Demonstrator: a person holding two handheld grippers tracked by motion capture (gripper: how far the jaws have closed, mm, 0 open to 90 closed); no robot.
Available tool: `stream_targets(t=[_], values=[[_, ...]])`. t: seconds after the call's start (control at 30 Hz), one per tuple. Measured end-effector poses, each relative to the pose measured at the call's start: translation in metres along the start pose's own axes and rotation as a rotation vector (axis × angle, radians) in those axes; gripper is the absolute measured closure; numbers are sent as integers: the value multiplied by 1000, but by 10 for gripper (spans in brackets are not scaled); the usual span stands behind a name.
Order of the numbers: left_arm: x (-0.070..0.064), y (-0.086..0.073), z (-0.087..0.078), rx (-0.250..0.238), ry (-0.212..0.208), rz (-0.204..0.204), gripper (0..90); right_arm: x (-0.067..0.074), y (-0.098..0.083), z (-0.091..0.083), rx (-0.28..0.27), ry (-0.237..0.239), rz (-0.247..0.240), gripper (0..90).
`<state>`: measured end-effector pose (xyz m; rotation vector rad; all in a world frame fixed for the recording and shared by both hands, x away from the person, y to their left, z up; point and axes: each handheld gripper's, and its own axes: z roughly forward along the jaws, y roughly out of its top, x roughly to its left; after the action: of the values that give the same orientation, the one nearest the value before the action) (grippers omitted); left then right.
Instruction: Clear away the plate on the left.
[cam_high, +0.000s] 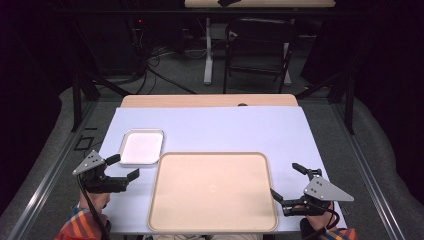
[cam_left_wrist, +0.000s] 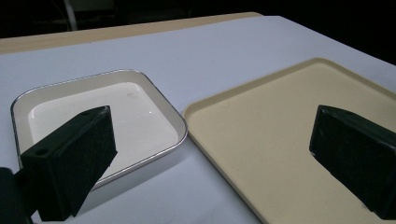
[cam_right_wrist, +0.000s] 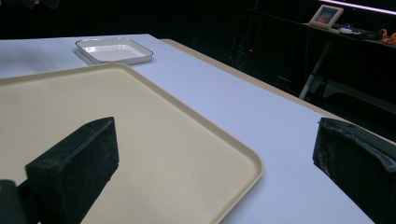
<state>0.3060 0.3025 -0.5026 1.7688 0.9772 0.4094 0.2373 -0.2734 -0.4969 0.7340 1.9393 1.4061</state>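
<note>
Work at its very start, by the look of it: nothing picked up, nothing shifted into place. Left gripper (cam_high: 122, 169) hovering over the table's near-left part, jaws spread wide and holding nothing, aimed at the gap between the white dish (cam_high: 142, 147) and the beige tray (cam_high: 212, 192). Right gripper (cam_high: 287, 182) low at the near-right, just off the tray's right rim, jaws likewise parted and bare.

Containers, both bare:
- White square dish with a thin metallic rim, sitting flat on the pale blue tabletop (cam_high: 225, 130), just beside the tray's far-left corner, apparently not quite touching it. Clean white floor inside, nothing in it; seen close in the left gripper view (cam_left_wrist: 140, 116) and far off in the right gripper view (cam_right_wrist: 114, 50).
- Large beige serving tray, flat at the table's near middle, between the two grippers. Smooth bare surface, raised rounded rim, no load; plain in the left gripper view (cam_left_wrist: 280, 140) and the right gripper view (cam_right_wrist: 93, 107).

Judged from this: everything left to do. Dish nearest the left jaws, so likely first to be gripped by its rim; tray edge within reach of the right. No loose items anywhere on the tabletop to load into either one.
</note>
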Motion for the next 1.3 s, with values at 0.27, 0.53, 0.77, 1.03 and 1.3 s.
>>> stream_targets(t=[0.27, 0.53, 0.77, 1.03, 1.3], values=[[16, 3, 11, 34, 58, -47, 0, 0, 0, 1, 10, -1, -2, 0], [35, 5, 22, 86, 106, -83, 0, 0, -1, 2, 18, 3, 0, 0], [55, 7, 32, 123, 142, -123, 16, 0, -1, 3, 29, 1, -11, 0], [76, 5, 37, 153, 178, -176, 27, 1, -1, 4, 36, 4, -11, 0], [89, 4, 46, 199, 211, -190, 68, 1, -1, 5, 48, 7, -14, 0]])
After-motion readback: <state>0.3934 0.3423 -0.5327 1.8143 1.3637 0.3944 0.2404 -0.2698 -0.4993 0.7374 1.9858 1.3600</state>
